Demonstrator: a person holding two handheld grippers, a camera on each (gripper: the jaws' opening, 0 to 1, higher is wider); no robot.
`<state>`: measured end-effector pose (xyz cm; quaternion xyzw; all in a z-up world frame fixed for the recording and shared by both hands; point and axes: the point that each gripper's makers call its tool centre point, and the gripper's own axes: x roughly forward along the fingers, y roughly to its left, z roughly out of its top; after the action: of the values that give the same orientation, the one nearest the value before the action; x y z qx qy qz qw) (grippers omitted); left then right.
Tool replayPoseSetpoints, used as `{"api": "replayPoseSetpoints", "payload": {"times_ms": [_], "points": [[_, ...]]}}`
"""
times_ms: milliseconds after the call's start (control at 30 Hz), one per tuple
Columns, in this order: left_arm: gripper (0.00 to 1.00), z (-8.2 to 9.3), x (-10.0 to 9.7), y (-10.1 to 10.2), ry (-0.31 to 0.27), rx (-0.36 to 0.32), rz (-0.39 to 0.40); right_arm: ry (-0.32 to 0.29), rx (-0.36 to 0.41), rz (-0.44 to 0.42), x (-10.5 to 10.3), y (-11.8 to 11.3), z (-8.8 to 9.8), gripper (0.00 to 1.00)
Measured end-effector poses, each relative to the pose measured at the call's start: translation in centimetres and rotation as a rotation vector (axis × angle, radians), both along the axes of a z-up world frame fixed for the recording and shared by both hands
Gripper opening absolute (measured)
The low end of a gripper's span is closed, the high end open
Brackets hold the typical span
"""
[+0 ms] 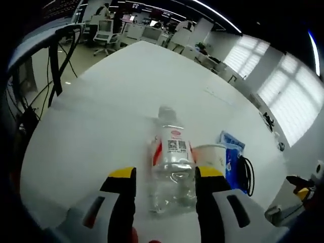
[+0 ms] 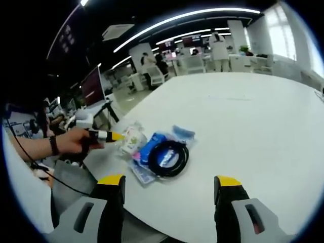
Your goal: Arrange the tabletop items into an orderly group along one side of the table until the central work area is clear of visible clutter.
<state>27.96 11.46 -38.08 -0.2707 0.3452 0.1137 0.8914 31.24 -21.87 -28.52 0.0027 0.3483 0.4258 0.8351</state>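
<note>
The left gripper sat around a clear plastic water bottle lying on the big white table — beside a white paper cup, blue packet and black cable coil, grouped near one edge. I couldn't tell if it squeezed yet. The right gripper was wide, empty. Behind — a bright office.
</note>
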Motion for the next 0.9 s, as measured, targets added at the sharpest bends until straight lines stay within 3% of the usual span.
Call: {"api": "replayPoseSetpoints", "payload": {"times_ms": [67, 333, 667, 900], "points": [[0.44, -0.4, 0.2, -0.6, 0.016, 0.006, -0.026, 0.001, 0.0, -0.002, 0.1, 0.0, 0.0, 0.72], [0.38, -0.3, 0.7, -1.9, -0.011, 0.024, -0.067, 0.01, -0.005, 0.005, -0.2, 0.1, -0.1, 0.72], [0.34, 0.4, -1.5, -1.6, -0.016, 0.017, -0.057, 0.012, 0.005, 0.012, -0.2, 0.7, -0.3, 0.72], [0.34, 1.3, -3.5, -2.6, -0.014, 0.026, -0.066, 0.013, 0.009, 0.026, -0.3, 1.2, -0.4, 0.72]]}}
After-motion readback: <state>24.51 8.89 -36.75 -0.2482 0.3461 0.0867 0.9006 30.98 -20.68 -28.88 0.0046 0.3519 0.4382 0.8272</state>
